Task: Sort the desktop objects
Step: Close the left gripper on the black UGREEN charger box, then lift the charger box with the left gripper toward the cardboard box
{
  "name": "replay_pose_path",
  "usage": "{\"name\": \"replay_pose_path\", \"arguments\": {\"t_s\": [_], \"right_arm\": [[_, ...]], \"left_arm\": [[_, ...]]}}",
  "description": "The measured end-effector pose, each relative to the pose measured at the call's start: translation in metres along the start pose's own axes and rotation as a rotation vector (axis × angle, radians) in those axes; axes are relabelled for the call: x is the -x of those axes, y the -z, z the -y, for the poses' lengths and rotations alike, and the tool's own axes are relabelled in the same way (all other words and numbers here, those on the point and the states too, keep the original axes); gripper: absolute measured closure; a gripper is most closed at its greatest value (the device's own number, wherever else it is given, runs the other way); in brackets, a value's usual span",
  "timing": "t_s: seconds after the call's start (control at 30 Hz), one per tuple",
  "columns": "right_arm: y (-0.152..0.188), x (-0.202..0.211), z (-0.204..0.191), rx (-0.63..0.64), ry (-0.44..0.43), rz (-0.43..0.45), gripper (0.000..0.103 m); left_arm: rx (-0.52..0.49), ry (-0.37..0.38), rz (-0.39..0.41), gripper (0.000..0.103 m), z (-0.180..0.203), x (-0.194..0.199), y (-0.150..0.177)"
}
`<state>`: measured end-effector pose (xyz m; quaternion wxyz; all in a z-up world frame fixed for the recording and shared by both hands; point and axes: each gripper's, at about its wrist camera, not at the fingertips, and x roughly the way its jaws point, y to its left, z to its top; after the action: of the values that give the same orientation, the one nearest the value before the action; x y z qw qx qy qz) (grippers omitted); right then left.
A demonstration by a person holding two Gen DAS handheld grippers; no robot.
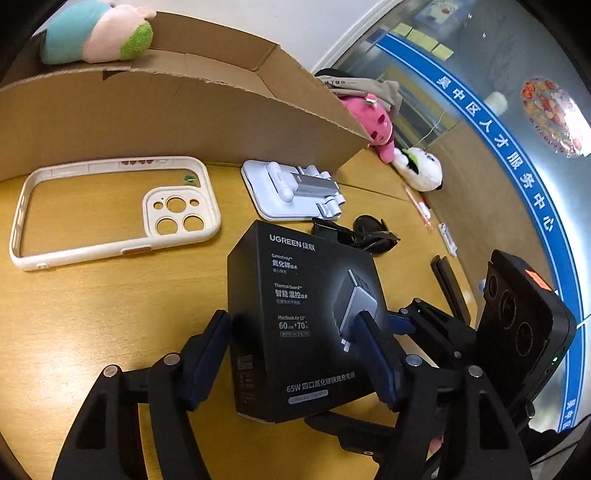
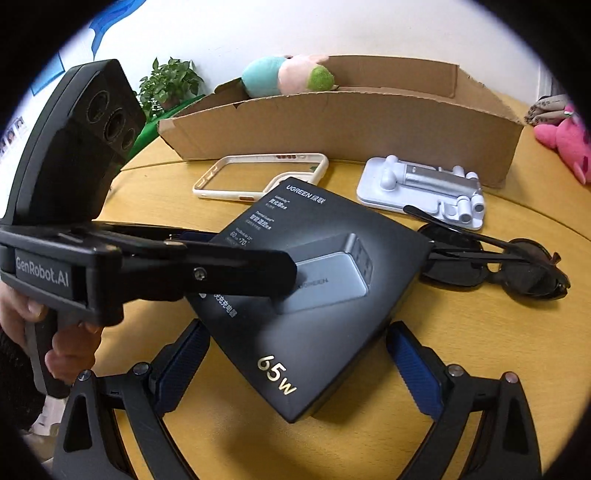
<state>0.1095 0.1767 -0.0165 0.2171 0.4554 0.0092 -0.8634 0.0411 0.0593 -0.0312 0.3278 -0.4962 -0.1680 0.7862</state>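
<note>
A black UGREEN charger box (image 1: 295,325) (image 2: 314,291) sits tilted on the yellow table. My left gripper (image 1: 295,332) is shut on the box, its blue pads pressing both sides; it enters the right wrist view from the left (image 2: 236,258). My right gripper (image 2: 295,354) is open, its fingers on either side of the box's near corner, apart from it; its body shows in the left wrist view (image 1: 524,325). A cardboard box (image 1: 177,110) (image 2: 351,122) stands behind, holding a plush toy (image 1: 99,33) (image 2: 288,75).
A white phone case (image 1: 110,210) (image 2: 258,177), a white folding phone stand (image 1: 291,188) (image 2: 421,188) and black sunglasses (image 1: 354,232) (image 2: 491,262) lie on the table. Pink (image 1: 373,122) and white (image 1: 421,170) plush toys sit beyond the cardboard box.
</note>
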Motion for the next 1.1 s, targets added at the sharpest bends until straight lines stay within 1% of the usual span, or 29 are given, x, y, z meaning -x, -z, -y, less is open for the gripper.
{"name": "replay_pose_path", "arguments": {"t_s": [0.07,0.17,0.27,0.37,0.47,0.6,0.7,0.8,0.9,1.1], "right_arm": [[0.001,0.000,-0.003,0.007,0.017,0.004,0.007],[0.001,-0.003,-0.008,0.017,0.044,0.006,0.007],[0.000,-0.005,-0.014,0.016,0.053,0.019,0.007],[-0.002,-0.003,-0.024,0.024,0.048,0.040,0.008],[-0.009,0.013,-0.036,0.055,0.045,0.089,0.008],[-0.031,0.038,-0.046,0.078,0.039,0.158,0.008],[-0.051,0.055,-0.055,0.122,0.058,0.208,0.008],[-0.072,0.070,-0.067,0.163,0.064,0.275,0.010],[-0.092,0.086,-0.078,0.197,0.064,0.343,0.010],[-0.121,0.109,-0.093,0.248,0.041,0.435,0.010]], "left_arm": [[0.008,-0.002,0.012,0.032,-0.001,0.002,0.003],[-0.024,-0.051,0.025,0.032,0.007,0.006,0.007],[-0.039,-0.078,0.039,0.032,0.010,0.012,0.009],[-0.064,-0.124,0.072,0.033,0.018,0.028,0.013],[-0.076,-0.118,0.132,0.033,0.025,0.055,0.011],[-0.107,-0.116,0.209,0.034,0.038,0.087,0.001],[-0.127,-0.113,0.266,0.034,0.048,0.110,-0.014],[-0.139,-0.148,0.323,0.034,0.058,0.135,-0.031],[-0.177,-0.174,0.394,0.034,0.069,0.163,-0.042],[-0.208,-0.217,0.490,0.034,0.080,0.198,-0.053]]}}
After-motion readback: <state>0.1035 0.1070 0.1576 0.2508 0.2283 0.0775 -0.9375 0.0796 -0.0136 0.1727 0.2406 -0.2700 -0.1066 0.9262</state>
